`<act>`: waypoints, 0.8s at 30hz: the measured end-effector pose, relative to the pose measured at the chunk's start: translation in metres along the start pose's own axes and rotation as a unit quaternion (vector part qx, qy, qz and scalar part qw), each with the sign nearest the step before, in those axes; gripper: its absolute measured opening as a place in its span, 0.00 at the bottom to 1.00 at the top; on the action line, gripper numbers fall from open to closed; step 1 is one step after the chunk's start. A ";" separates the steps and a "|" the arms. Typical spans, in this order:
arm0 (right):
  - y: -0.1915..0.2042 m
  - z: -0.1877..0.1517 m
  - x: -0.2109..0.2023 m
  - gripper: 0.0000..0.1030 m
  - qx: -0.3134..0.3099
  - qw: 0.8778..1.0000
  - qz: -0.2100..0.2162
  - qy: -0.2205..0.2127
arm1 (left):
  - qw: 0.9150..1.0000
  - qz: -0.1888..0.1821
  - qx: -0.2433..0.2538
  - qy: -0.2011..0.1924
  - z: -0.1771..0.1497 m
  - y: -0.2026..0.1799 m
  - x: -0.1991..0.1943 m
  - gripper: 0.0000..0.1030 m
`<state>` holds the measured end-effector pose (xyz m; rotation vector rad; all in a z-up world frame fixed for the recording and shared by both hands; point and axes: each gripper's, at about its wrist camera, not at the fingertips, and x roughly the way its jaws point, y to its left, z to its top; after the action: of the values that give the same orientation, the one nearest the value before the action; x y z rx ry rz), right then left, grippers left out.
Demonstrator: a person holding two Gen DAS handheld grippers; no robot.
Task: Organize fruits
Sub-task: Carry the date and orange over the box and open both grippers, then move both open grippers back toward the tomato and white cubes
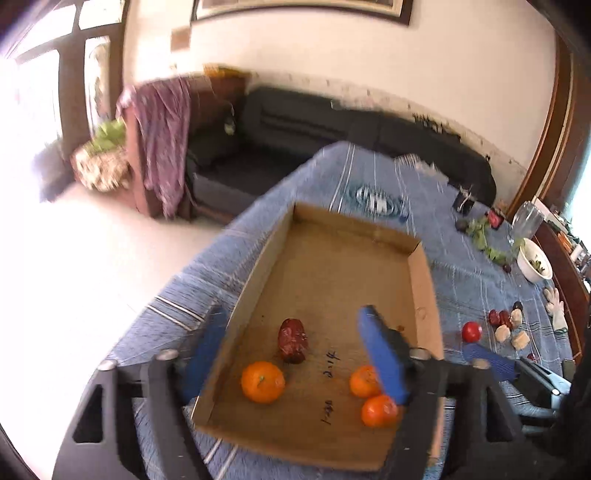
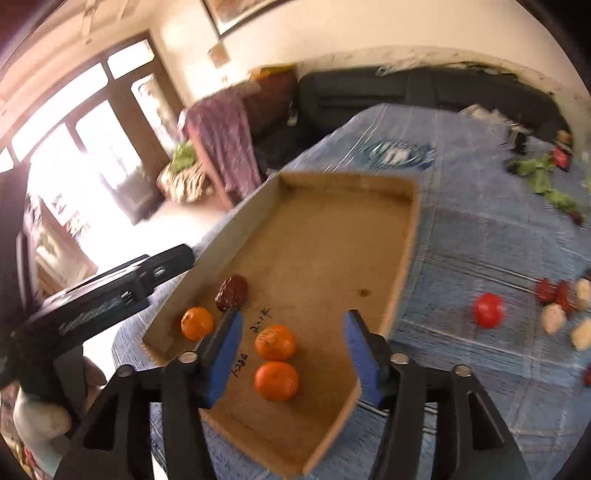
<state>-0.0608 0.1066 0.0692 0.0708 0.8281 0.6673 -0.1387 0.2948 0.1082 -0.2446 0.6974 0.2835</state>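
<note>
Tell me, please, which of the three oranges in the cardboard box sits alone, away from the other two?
The orange by the box's left wall, beside the dark red fruit; the other two oranges sit together.

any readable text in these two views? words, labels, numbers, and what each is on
Handwritten black marks on the floor of the cardboard box, two short groups beside the oranges: too blurred and skewed to read; the upper group may be digits, cannot tell.
Pale lettering on the side of the black device at the left of the right wrist view: blurred, unreadable.
Framed picture on the wall: no legible text.
Nothing else carries text.
</note>
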 end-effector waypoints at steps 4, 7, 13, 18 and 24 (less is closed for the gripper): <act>-0.022 -0.014 -0.040 0.67 0.032 0.998 -0.031 -0.045 | 0.998 0.004 0.018 -0.056 -0.015 -0.027 -0.040 0.81; -0.044 -0.027 -0.064 0.68 0.063 0.995 -0.047 -0.066 | 0.996 0.000 0.044 -0.074 -0.023 -0.048 -0.057 0.81; -0.074 -0.047 -0.099 0.71 0.096 0.989 -0.068 -0.084 | 0.991 0.000 0.098 -0.086 -0.032 -0.089 -0.070 0.81; -0.095 -0.057 -0.119 0.73 0.122 0.985 -0.073 -0.096 | 0.989 -0.003 0.123 -0.080 -0.037 -0.111 -0.068 0.81; -0.132 -0.067 -0.133 0.72 0.157 0.979 -0.087 -0.100 | 0.989 -0.037 0.134 -0.056 -0.041 -0.126 -0.059 0.81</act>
<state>-0.1038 -0.0874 0.0698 0.3422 0.7303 0.3526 -0.1644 0.1539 0.1324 0.0028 0.6069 0.1297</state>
